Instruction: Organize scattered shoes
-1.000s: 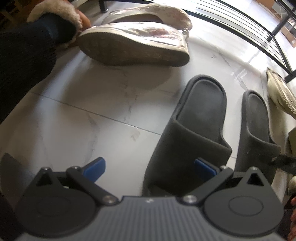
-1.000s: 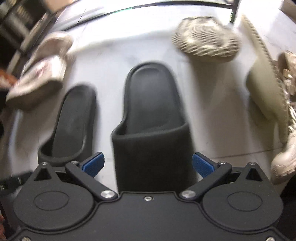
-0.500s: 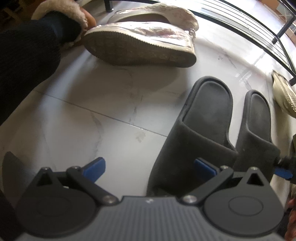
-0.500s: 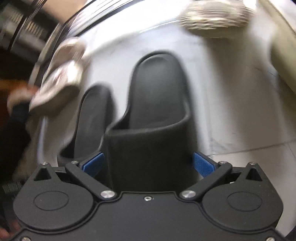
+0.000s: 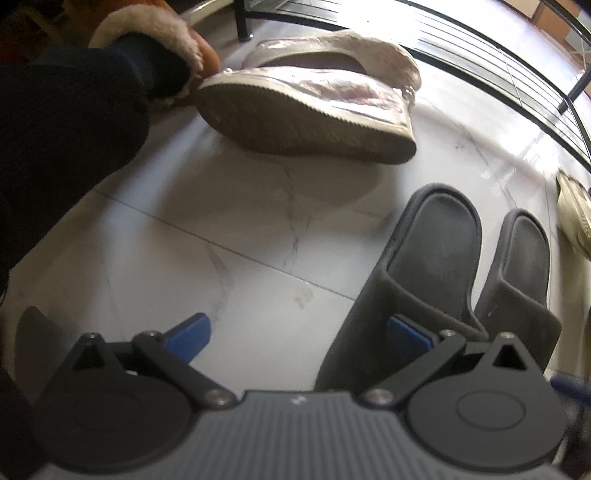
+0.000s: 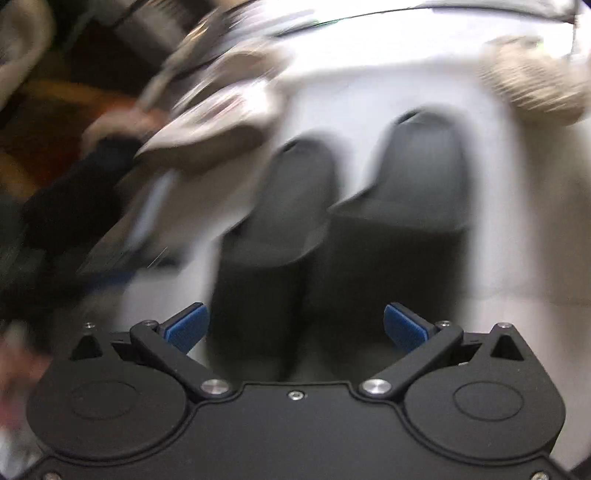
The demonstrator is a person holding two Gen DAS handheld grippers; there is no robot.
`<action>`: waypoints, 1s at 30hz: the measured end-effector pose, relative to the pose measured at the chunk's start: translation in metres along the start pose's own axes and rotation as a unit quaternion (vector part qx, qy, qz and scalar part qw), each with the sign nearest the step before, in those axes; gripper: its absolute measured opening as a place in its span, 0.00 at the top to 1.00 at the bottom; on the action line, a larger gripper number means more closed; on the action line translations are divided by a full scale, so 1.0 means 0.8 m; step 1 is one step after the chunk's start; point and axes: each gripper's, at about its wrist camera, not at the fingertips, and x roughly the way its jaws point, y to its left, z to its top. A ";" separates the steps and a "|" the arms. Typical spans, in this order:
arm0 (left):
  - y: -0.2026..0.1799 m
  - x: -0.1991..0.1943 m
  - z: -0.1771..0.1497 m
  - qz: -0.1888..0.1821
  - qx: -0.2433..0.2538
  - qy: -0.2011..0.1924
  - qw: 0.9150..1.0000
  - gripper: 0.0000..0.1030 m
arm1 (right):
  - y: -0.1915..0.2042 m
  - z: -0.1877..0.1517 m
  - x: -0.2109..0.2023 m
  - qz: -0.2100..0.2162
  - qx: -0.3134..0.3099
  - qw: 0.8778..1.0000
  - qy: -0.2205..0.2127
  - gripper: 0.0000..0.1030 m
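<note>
Two dark grey slippers lie side by side on the white marble floor: the left slipper [image 5: 417,266] and the right slipper [image 5: 517,280]. In the blurred right wrist view the pair [image 6: 332,221] lies straight ahead. My left gripper [image 5: 297,334] is open and empty, low over the floor, with its right finger beside the left slipper's toe. My right gripper [image 6: 295,325] is open and empty, just behind the toes of both slippers.
A silver-pink boot [image 5: 303,107] lies on its side, sole toward me, with its mate [image 5: 332,51] behind it. A person's dark leg in a fur-cuffed shoe [image 5: 155,33] is at far left. A beige shoe [image 5: 572,218] lies at right. A black metal rack [image 5: 517,74] runs behind.
The right gripper let go of the right slipper and pulled back; that slipper now sits beside its mate. The left gripper drifted slightly left and stayed open.
</note>
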 end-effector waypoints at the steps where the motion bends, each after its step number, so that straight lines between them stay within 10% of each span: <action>1: 0.000 0.000 0.000 0.000 0.001 0.000 1.000 0.01 | 0.008 -0.008 0.009 0.021 -0.009 1.000 0.019 0.00; 12: 0.003 0.000 -0.001 0.003 -0.003 0.001 1.000 0.01 | 0.029 -0.006 0.071 -0.127 -0.029 0.991 0.011 0.00; 21: 0.003 0.001 -0.001 0.001 -0.001 0.002 1.000 0.01 | -0.017 0.010 0.049 -0.116 0.097 0.987 -0.055 0.00; 26: 0.005 0.003 -0.001 0.005 -0.002 0.002 1.000 0.01 | -0.026 0.011 0.024 -0.035 0.108 0.993 -0.021 0.00; 30: 0.004 0.005 -0.001 0.007 -0.004 0.005 1.000 0.01 | -0.020 0.036 -0.018 -0.051 0.073 0.993 -0.078 0.00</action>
